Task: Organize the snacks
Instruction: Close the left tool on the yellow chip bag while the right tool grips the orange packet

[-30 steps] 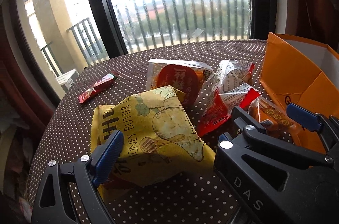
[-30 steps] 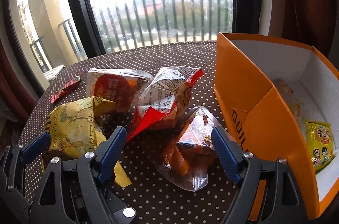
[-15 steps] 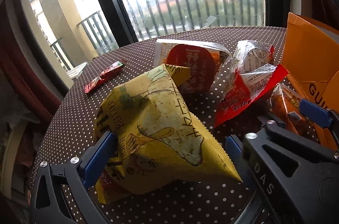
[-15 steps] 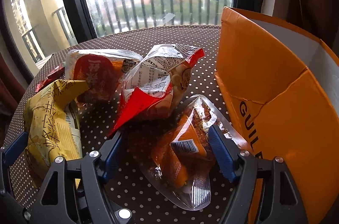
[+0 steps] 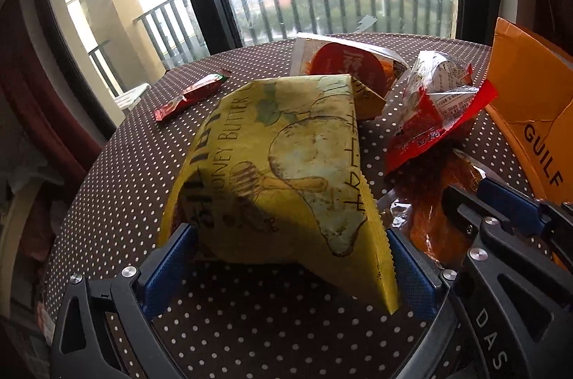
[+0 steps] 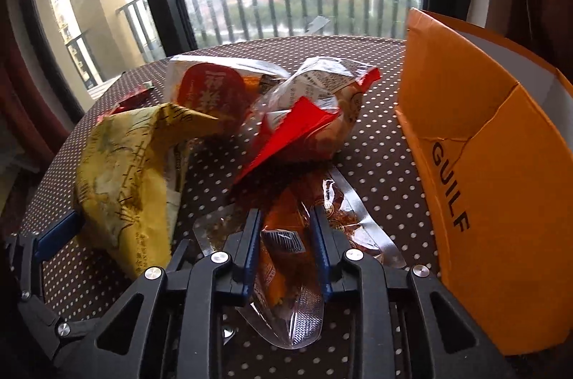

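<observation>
Gripping yellow bag, clear pouch.

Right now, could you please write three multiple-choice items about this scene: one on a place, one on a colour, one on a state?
1. Where is the orange box relative to the snacks?
A. left B. right C. underneath

2. What colour is the honey butter bag?
A. yellow B. blue C. white

3. The right gripper is:
A. wide open B. shut on the clear orange packet C. out of view

Answers: B, the box stands at the right edge; A, its wrapper is yellow; B, both pads press the packet.
</observation>
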`<state>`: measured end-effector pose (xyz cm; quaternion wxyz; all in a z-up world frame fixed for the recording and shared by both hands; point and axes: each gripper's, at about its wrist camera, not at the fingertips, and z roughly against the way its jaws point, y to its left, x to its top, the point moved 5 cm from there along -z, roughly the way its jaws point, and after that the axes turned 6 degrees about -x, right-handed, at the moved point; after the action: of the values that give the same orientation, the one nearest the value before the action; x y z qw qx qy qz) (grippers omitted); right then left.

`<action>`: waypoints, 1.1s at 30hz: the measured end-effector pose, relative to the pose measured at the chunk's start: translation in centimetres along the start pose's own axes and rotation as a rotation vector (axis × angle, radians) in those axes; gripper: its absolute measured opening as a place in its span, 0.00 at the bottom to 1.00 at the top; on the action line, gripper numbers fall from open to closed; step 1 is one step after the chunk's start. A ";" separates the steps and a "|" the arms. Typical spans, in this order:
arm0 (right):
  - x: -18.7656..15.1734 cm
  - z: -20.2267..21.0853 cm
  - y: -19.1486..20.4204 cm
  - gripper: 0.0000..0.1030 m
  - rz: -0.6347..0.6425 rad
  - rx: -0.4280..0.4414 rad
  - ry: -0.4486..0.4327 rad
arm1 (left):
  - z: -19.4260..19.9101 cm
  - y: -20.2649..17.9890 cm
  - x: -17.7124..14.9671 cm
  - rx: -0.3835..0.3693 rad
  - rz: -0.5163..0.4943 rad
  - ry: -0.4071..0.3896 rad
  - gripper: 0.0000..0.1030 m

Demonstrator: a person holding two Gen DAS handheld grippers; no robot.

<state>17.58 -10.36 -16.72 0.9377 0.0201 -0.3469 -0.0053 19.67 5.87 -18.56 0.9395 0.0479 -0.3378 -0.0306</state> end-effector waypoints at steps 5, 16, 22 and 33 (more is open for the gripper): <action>-0.5 1.1 1.1 0.20 0.023 0.029 -0.008 | 0.9 0.5 -0.5 0.006 0.007 -0.017 0.99; 0.2 2.3 0.9 0.08 0.001 0.034 -0.047 | 1.9 -0.2 1.1 0.011 -0.056 -0.088 0.99; 1.0 1.9 0.7 0.10 0.003 -0.027 -0.034 | 0.6 -0.1 2.7 0.052 -0.129 -0.102 0.99; 1.2 -0.1 -0.7 0.63 -0.054 -0.090 0.021 | -1.6 0.5 3.2 -0.019 -0.136 -0.077 0.75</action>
<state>18.52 -11.08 -16.05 0.9408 -0.0125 -0.3357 -0.0461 23.19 6.23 -17.75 0.9220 0.0607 -0.3693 -0.0994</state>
